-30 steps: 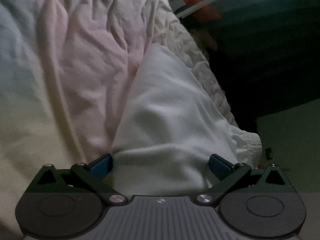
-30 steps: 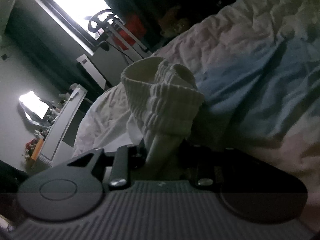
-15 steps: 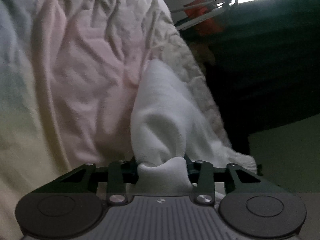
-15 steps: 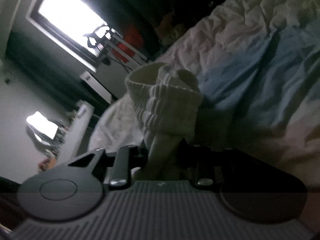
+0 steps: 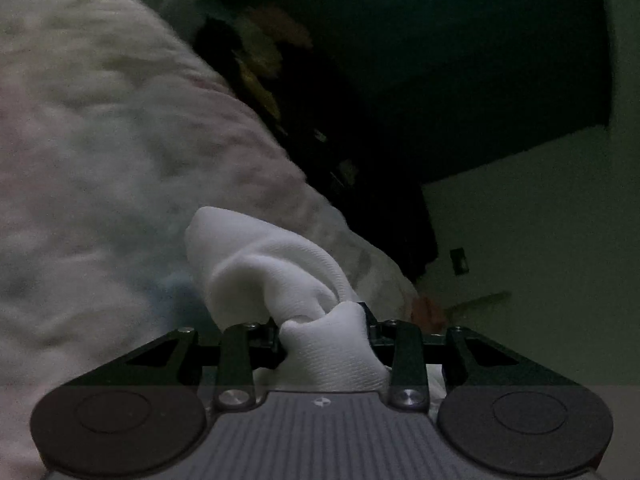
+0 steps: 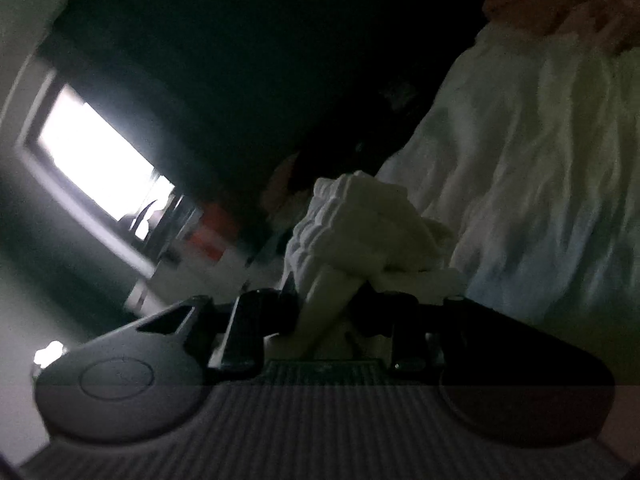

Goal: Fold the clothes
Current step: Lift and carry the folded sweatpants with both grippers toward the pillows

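A white sock is pinched between the jaws of my left gripper, which is shut on its smooth end; the free part bulges forward above the bed. My right gripper is shut on the sock's ribbed cuff, which bunches up just in front of the jaws. Both grippers hold the sock lifted off the bedding. The fingertips are hidden by cloth in both views.
A crumpled pale quilt covers the bed on the left of the left wrist view and shows on the right of the right wrist view. A dark curtain or wall stands beyond the bed. A bright window is at the left.
My left gripper closed on the sock, then lifted it off the quilt. Both grippers have swung upward and turned, so the views now show more dark wall and less bedding.
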Demonstrator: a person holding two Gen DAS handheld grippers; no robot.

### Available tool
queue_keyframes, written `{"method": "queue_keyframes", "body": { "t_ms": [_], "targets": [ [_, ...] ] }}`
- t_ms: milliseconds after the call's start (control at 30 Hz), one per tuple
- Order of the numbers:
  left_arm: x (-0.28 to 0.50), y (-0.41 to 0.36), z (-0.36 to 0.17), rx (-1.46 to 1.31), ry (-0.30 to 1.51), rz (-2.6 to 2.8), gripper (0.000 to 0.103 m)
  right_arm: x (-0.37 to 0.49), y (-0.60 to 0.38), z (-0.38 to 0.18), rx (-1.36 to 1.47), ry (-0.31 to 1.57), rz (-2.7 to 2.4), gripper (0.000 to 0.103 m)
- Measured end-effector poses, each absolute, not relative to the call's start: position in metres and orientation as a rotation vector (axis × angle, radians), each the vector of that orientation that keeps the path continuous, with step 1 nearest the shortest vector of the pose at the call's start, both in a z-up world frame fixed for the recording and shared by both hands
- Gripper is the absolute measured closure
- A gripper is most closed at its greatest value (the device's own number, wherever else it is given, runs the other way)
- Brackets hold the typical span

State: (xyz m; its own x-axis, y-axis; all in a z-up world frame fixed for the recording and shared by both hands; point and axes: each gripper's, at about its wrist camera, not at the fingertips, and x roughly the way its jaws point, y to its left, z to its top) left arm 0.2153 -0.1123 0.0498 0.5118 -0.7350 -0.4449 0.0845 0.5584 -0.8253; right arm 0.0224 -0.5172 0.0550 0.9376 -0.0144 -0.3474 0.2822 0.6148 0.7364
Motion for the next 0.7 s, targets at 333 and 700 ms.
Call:
{"method": "queue_keyframes", "body": {
  "t_ms": [333, 700],
  "targets": [
    [0.311, -0.302, 0.024, -0.629, 0.89, -0.655, 0.067, 0.084, -0.646, -0.002, 0.971, 0.273, -0.453, 0.072],
    [0.263, -0.28, -0.089, -0.354, 0.896, -0.682, 0.047, 0.016, -0.6, -0.141, 1.021, 0.358, -0.47, 0.069]
  ]
}}
